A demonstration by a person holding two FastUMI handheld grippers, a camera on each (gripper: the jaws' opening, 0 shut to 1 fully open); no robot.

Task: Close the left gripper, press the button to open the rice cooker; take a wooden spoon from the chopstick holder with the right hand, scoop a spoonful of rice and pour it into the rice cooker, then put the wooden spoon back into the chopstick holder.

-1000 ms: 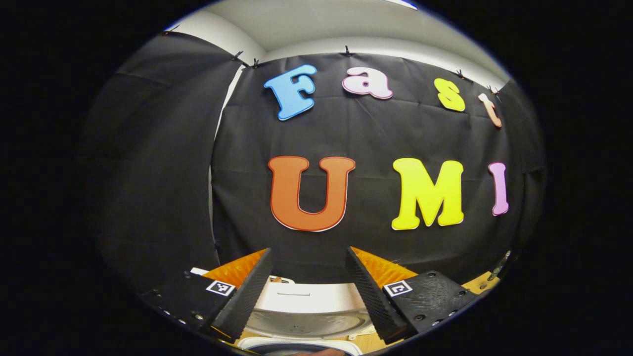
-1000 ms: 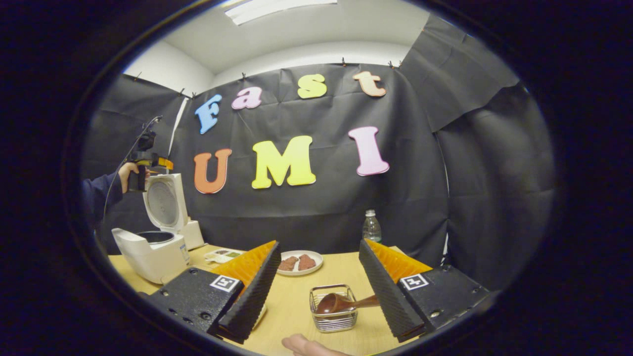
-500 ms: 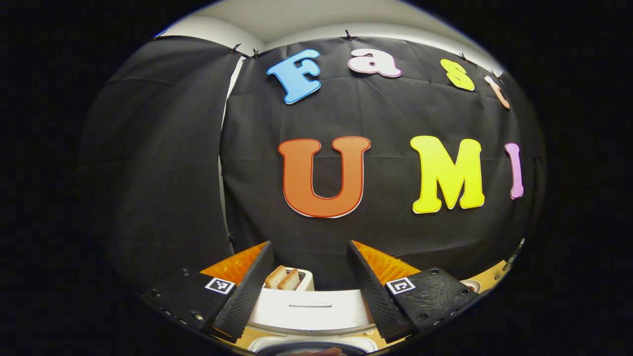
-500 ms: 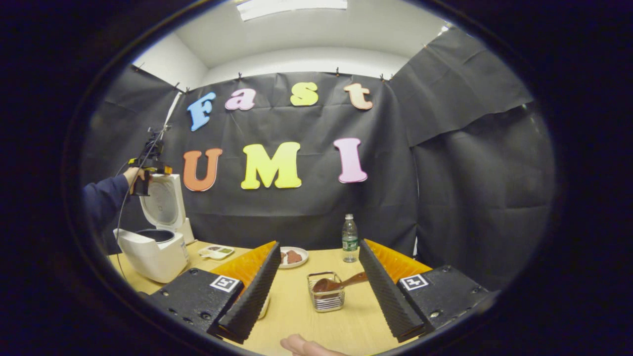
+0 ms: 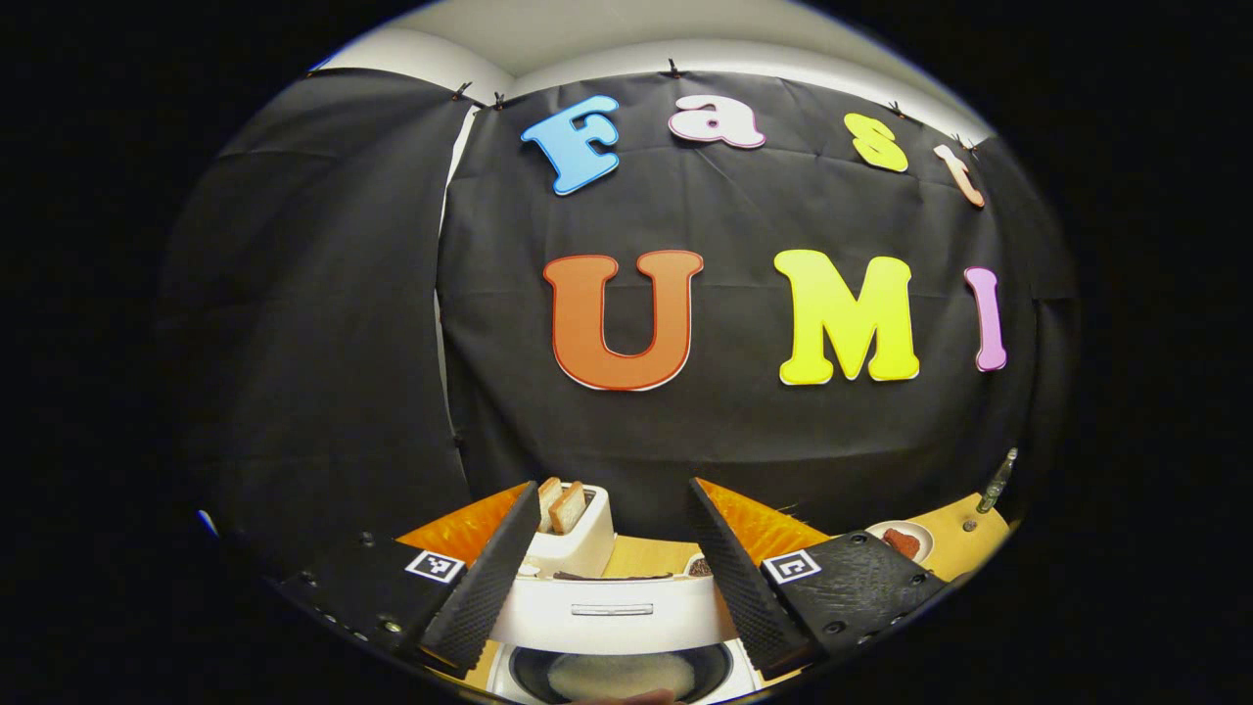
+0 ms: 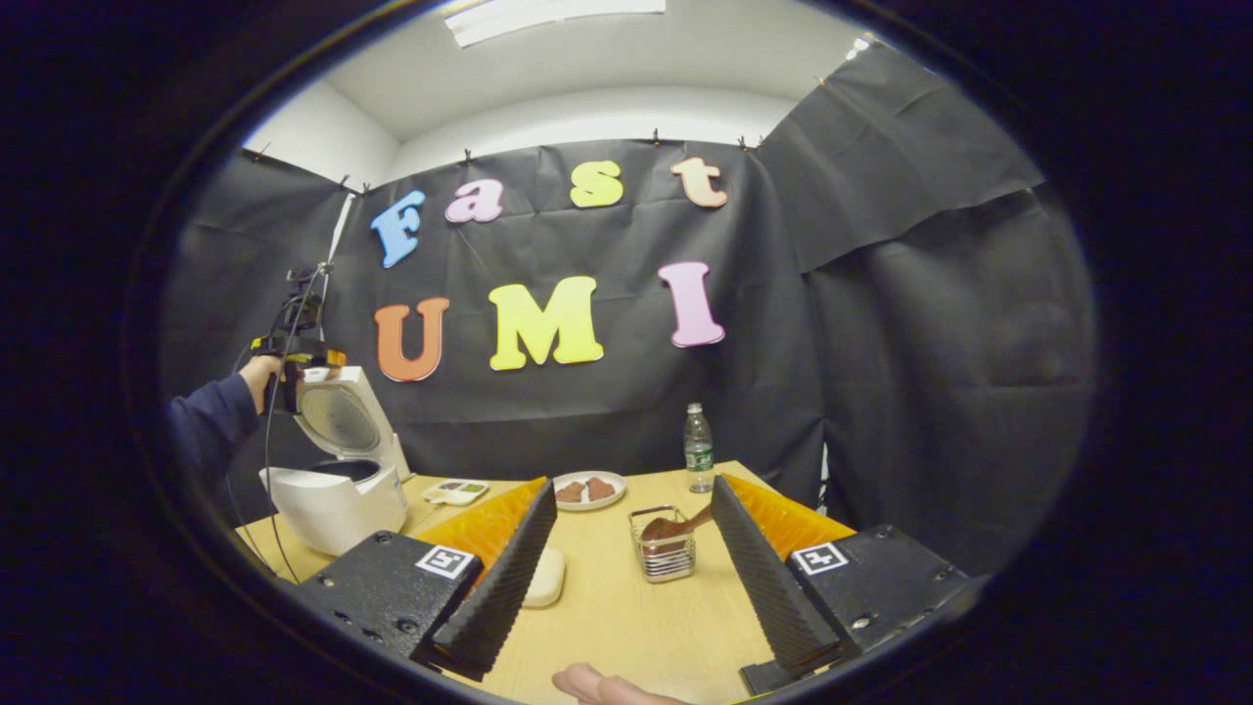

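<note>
Rice cooker [image 6: 338,485] lid up, button step done. Left gripper [image 5: 612,573] above open pot, fingers apart, empty. Right gripper [image 6: 631,573] fingers apart, empty, short of chopstick holder [image 6: 669,550]; wooden spoon [image 6: 680,527] inside, handle leaning right. Next, likely: reach, clamp handle.

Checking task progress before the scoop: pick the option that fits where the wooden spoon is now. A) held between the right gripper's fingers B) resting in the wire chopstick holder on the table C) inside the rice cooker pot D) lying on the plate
B: in the right gripper view the wooden spoon rests in the wire chopstick holder on the table, ahead of the open right gripper, whose fingers touch nothing.
</note>
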